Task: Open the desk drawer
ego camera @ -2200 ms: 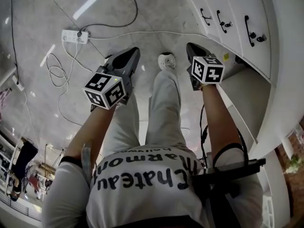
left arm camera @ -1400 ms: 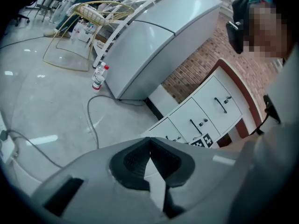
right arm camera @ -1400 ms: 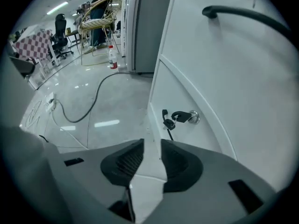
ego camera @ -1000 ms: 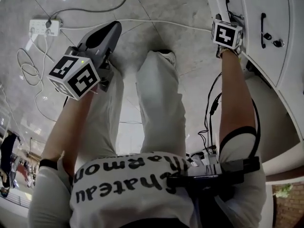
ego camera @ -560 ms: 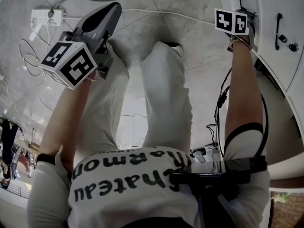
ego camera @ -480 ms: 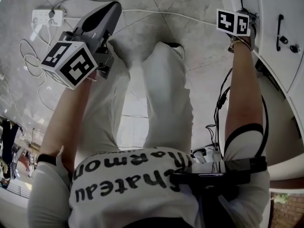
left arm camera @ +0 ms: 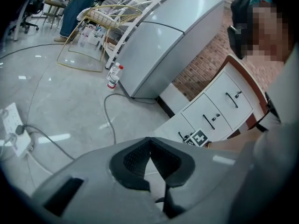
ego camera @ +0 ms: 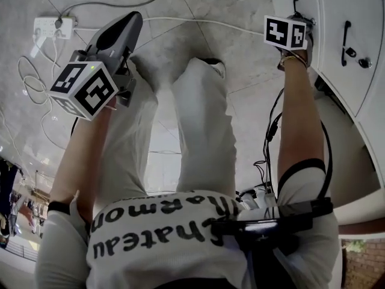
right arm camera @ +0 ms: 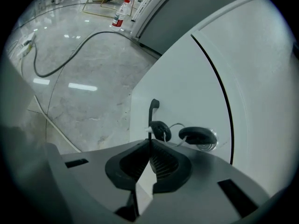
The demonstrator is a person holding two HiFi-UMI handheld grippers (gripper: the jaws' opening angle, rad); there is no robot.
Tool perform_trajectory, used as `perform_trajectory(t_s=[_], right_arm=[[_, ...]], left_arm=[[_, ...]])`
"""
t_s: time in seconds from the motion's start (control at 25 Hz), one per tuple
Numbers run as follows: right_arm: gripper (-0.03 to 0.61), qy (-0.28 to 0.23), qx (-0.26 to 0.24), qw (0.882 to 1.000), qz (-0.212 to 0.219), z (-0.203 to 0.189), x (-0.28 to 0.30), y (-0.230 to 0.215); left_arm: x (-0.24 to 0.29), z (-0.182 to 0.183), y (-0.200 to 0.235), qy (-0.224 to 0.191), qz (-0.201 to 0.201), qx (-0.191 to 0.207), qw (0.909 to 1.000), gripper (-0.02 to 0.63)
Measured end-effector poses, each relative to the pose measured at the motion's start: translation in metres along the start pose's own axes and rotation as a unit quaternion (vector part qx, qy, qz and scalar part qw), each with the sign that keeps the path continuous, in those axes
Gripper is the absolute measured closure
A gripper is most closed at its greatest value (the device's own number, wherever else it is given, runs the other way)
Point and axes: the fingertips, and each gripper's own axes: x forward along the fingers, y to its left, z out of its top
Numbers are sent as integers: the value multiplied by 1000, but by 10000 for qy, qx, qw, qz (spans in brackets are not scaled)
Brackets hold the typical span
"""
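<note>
The left gripper (left arm camera: 150, 141) is at 10 o'clock in the head view, above the grey polished stone floor (ego camera: 198, 5). Its jaws are together with nothing between them. The right gripper (right arm camera: 150, 143) is at 1 o'clock in the head view. Its jaws have just been closing and are clamped on the lower end of the slim black drawer handle (right arm camera: 152, 111). The handle is on the white desk drawer front (right arm camera: 187, 73). At 3 o'clock from the handle, a black key fob (right arm camera: 161, 130) hangs on a wire ring beside the round lock (right arm camera: 198, 135). Farther off, at 11 o'clock, a white power strip (ego camera: 53, 27) lies on the floor.
</note>
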Motion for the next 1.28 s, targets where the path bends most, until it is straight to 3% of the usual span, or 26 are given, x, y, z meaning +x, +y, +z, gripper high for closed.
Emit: perform_trajectory(t_s=[0.48, 1.28], right_arm=[[558, -36, 76, 10000, 46, -4, -46, 66], [558, -6, 325, 9988, 369, -6, -114, 173]], left_arm=[[-6, 5, 0, -135, -161, -140, 9997, 599], [-48, -2, 41, -417, 19, -421, 9982, 598]])
